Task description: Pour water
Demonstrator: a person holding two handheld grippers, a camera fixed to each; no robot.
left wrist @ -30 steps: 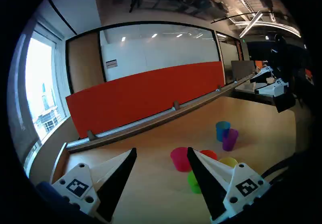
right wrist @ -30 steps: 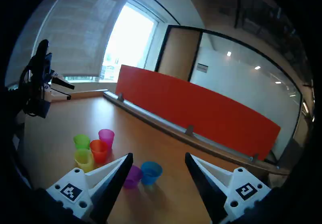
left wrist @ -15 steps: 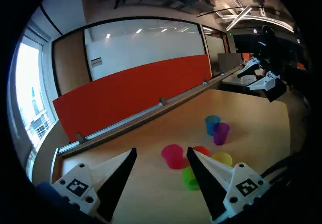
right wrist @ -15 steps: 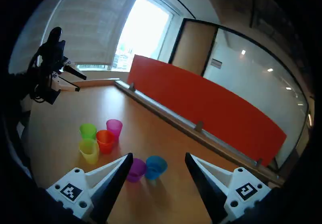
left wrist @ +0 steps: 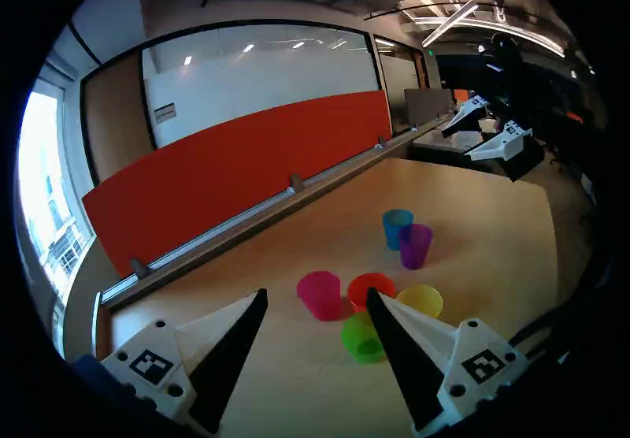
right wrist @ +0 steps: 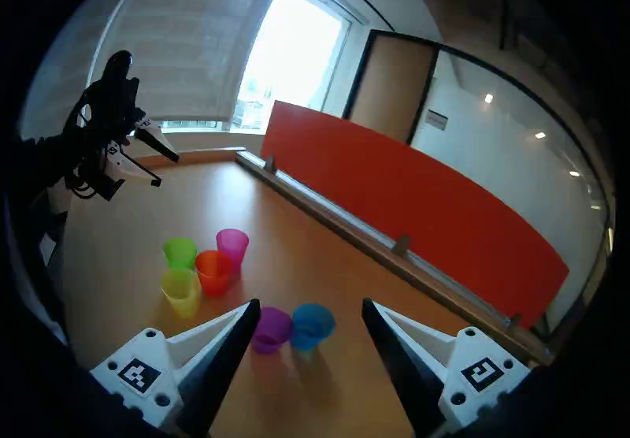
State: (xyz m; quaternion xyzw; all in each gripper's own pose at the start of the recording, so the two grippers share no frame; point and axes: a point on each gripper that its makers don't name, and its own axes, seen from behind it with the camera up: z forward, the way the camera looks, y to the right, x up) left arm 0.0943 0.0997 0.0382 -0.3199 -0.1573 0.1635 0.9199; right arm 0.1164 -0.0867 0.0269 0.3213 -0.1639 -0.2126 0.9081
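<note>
Wooden table, six coloured cups

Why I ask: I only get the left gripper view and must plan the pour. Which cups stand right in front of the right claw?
Observer: The blue cup and the purple cup stand side by side just past the tips of the right claw, which is open.
Operator: Part of the orange cup is covered here. Is it upright?
Observer: Yes. The right gripper view has it whole and upright, next to the pink cup, green cup and yellow cup.
Operator: And the left claw from there?
Observer: The left claw hangs off the table, apart from every cup, with a window blind behind it.
</note>
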